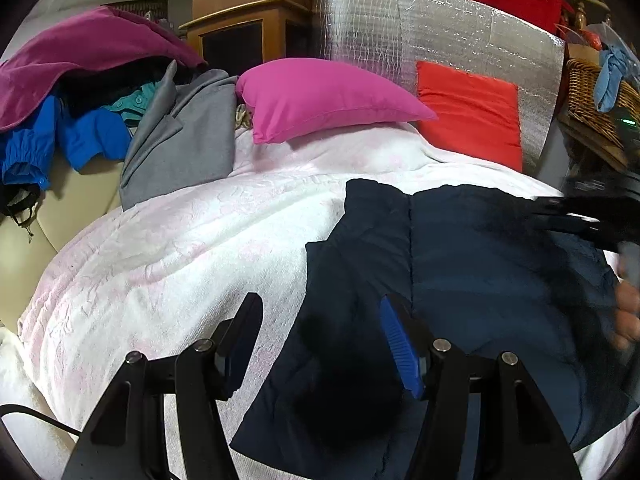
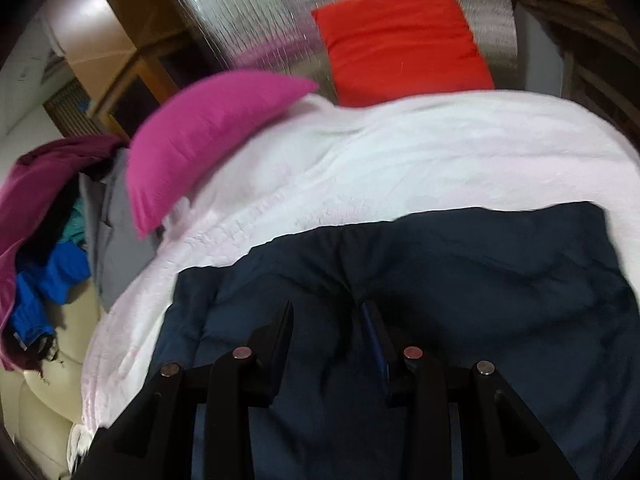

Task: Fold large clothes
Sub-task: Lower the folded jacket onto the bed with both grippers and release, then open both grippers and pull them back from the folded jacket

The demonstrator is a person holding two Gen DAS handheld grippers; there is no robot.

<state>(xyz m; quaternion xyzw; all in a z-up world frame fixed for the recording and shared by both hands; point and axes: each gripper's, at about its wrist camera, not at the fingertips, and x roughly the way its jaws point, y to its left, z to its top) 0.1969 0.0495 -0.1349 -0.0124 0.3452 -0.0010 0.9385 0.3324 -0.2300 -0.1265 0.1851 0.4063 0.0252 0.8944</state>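
Note:
A dark navy garment (image 1: 460, 280) lies flat on the white and pink blanket (image 1: 180, 260), partly folded with a seam down its middle. My left gripper (image 1: 320, 320) is open just above the garment's left edge, nothing between its fingers. My right gripper (image 2: 328, 320) is open over the middle of the same garment (image 2: 480, 280), empty. It also shows blurred at the right edge of the left wrist view (image 1: 592, 224).
A magenta pillow (image 1: 320, 100) and a red cushion (image 1: 468, 112) sit at the back against a silver foil panel (image 1: 440, 32). A pile of clothes, grey (image 1: 180, 148), blue (image 1: 60, 136) and maroon (image 1: 80, 52), lies at the left. A wicker basket (image 1: 592, 100) stands at the right.

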